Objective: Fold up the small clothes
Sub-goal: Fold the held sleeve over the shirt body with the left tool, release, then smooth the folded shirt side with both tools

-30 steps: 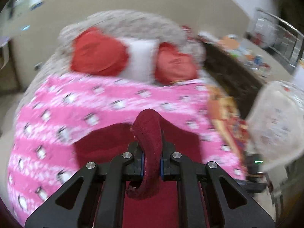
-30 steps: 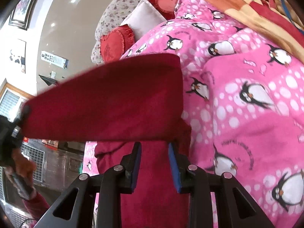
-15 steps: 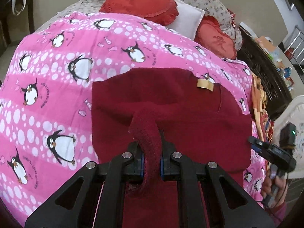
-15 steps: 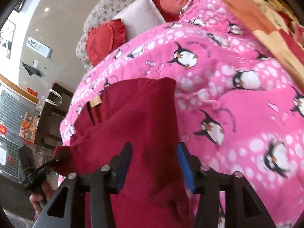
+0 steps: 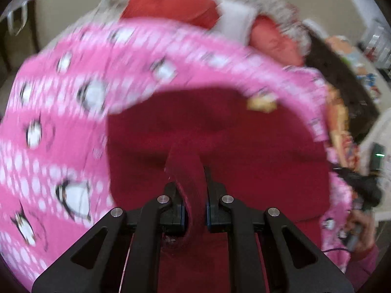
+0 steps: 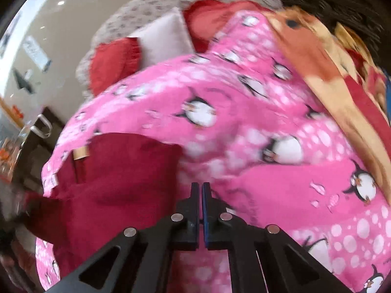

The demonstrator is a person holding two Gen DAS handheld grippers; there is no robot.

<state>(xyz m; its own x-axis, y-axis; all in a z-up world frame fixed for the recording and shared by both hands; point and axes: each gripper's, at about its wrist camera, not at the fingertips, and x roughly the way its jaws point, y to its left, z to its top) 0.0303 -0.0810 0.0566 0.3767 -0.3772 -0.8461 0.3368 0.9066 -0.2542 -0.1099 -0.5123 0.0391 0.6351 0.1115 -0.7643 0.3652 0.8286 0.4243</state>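
A dark red garment [image 5: 220, 131] lies folded on the pink penguin blanket [image 5: 61, 112], a tan label [image 5: 261, 103] at its far edge. My left gripper [image 5: 194, 195] is shut on a bunched edge of the garment and holds it above the rest. In the right wrist view the garment [image 6: 117, 183] lies to the left on the blanket [image 6: 281, 171]. My right gripper [image 6: 201, 190] is shut and empty, beside the garment's right edge. Both views are blurred.
Red cushions [image 5: 168, 2] and a white pillow [image 6: 163, 36] lie at the head of the bed. An orange patterned blanket [image 6: 317, 68] covers the right side. The other gripper and hand [image 5: 359, 195] show at the right of the left wrist view.
My right gripper has let go of the garment, closed and drawn off to its right. My left gripper keeps its hold and has moved, with the view tilting up.
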